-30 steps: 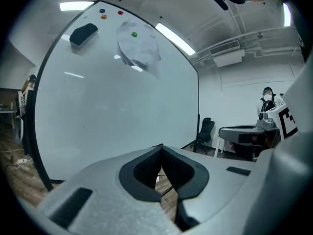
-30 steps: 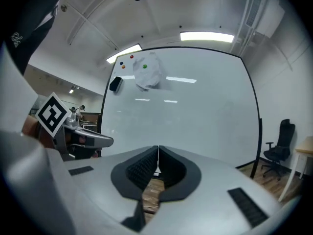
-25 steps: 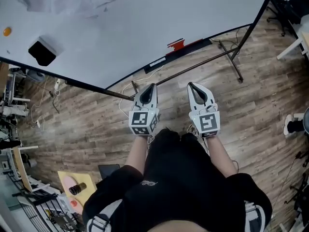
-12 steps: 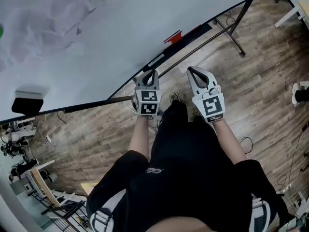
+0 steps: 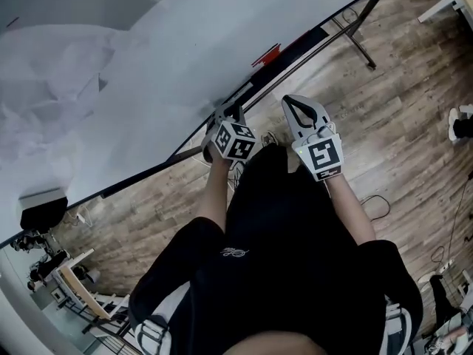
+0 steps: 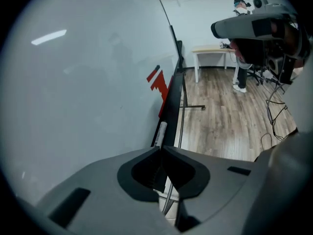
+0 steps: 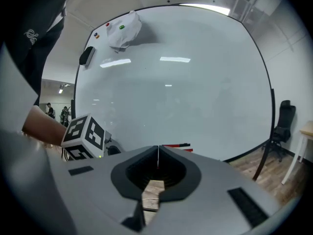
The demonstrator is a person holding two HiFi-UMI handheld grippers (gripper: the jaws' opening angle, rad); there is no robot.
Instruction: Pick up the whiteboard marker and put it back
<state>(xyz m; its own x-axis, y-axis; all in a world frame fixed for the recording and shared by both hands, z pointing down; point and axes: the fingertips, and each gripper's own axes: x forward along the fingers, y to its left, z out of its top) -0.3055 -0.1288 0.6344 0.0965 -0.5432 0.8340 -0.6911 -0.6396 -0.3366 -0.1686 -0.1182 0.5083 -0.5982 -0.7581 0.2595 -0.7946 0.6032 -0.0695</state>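
A white whiteboard marker (image 6: 160, 133) lies in the black tray (image 6: 171, 99) along the whiteboard's (image 5: 170, 58) lower edge, just beyond my left gripper's tips. My left gripper (image 5: 228, 110) is shut with nothing in it and reaches down to the tray. In the left gripper view its jaws (image 6: 160, 150) meet right in front of the marker's near end. My right gripper (image 5: 290, 100) hangs shut and empty over the floor, a little to the right of the tray. A red object (image 5: 266, 54) sits on the tray farther along.
A black eraser (image 7: 87, 55) and a white cloth (image 7: 124, 29) stick to the board's upper part. The board's stand legs (image 5: 358, 39) spread over the wooden floor (image 5: 399, 109), where cables (image 5: 373, 202) lie. A table (image 6: 212, 50) and a person (image 6: 242, 62) are at the back.
The left gripper has dropped and tilted toward the tray while the right one stayed beside it. My view has swung so the board fills more of the upper left.
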